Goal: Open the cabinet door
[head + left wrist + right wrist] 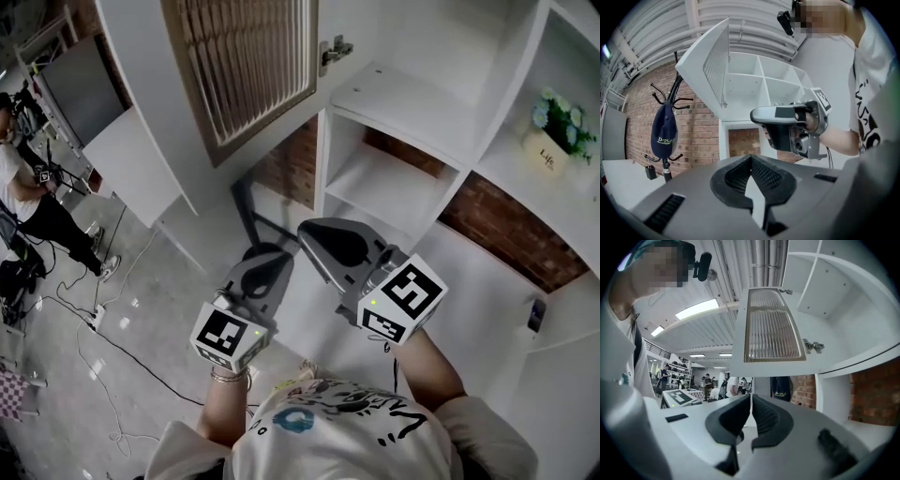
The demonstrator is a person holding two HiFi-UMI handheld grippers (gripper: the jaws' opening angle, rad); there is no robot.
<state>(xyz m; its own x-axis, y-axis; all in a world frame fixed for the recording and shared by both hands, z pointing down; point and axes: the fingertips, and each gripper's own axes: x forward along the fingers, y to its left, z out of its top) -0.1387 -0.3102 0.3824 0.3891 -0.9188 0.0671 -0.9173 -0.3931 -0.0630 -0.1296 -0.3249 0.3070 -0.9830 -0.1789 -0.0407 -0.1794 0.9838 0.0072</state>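
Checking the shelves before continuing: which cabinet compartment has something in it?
The far-right compartment, holding a potted plant; the other compartments in view show nothing inside.

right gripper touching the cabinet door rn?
Apart. The right gripper view shows the right gripper shut on nothing, the open cabinet door well beyond its tips; the head view shows the same gap.

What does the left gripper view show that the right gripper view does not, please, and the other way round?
Only the left gripper view: the coat stand with its hooks, and the right gripper from the side, held in a hand. Only the right gripper view: people standing far off under ceiling lights, and the door's hinge. Both: the open cabinet door with its slatted panel, the white shelf unit, a brick wall and a dark cap.
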